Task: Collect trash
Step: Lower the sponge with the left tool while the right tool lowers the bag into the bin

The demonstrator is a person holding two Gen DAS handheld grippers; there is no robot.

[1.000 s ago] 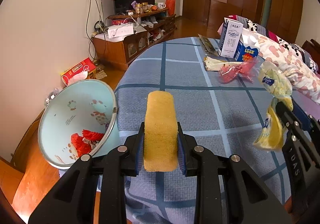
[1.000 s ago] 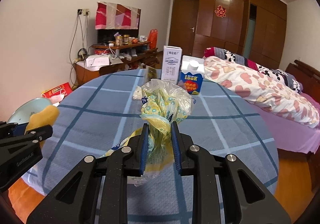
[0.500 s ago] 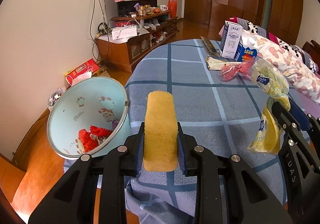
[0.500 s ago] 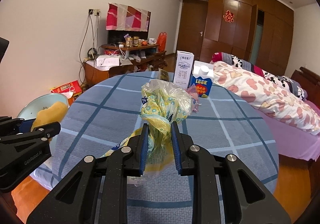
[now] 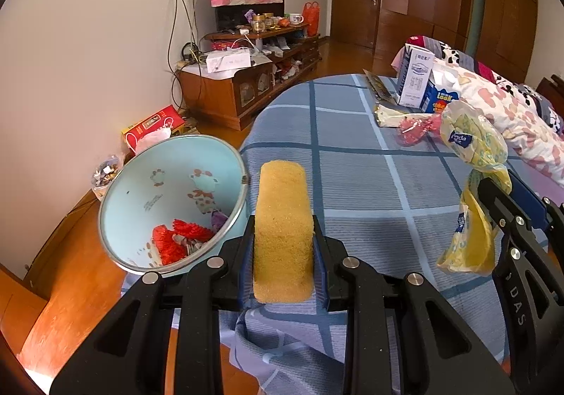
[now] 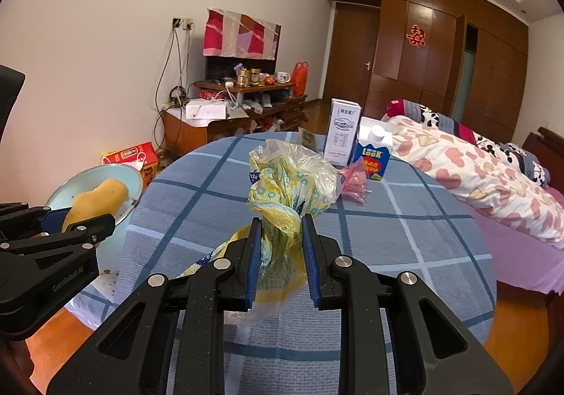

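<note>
My left gripper (image 5: 283, 222) is shut on a yellow sponge (image 5: 283, 225), held above the near edge of the round table with the blue checked cloth (image 5: 352, 162). Just left of it stands a light blue trash bin (image 5: 169, 190) with red wrappers (image 5: 176, 239) inside. My right gripper (image 6: 281, 225) is shut on a crumpled yellow plastic bag (image 6: 289, 183), held over the table; the bag (image 5: 472, 155) also shows at the right of the left wrist view. From the right wrist view the sponge (image 6: 97, 202) sits in front of the bin (image 6: 120, 176).
On the far side of the table stand a white carton (image 6: 342, 134) and a blue milk carton (image 6: 373, 155), with a red wrapper (image 6: 354, 183) and a pale wrapper (image 5: 391, 114) lying close by. A bed with a heart-print quilt (image 6: 476, 169) lies right. A wooden cabinet (image 5: 239, 91) and red box (image 5: 151, 123) stand by the wall.
Both grippers have drifted back toward the near table edge with their loads. The bin now shows more fully beside the sponge. Neither grip has changed.
</note>
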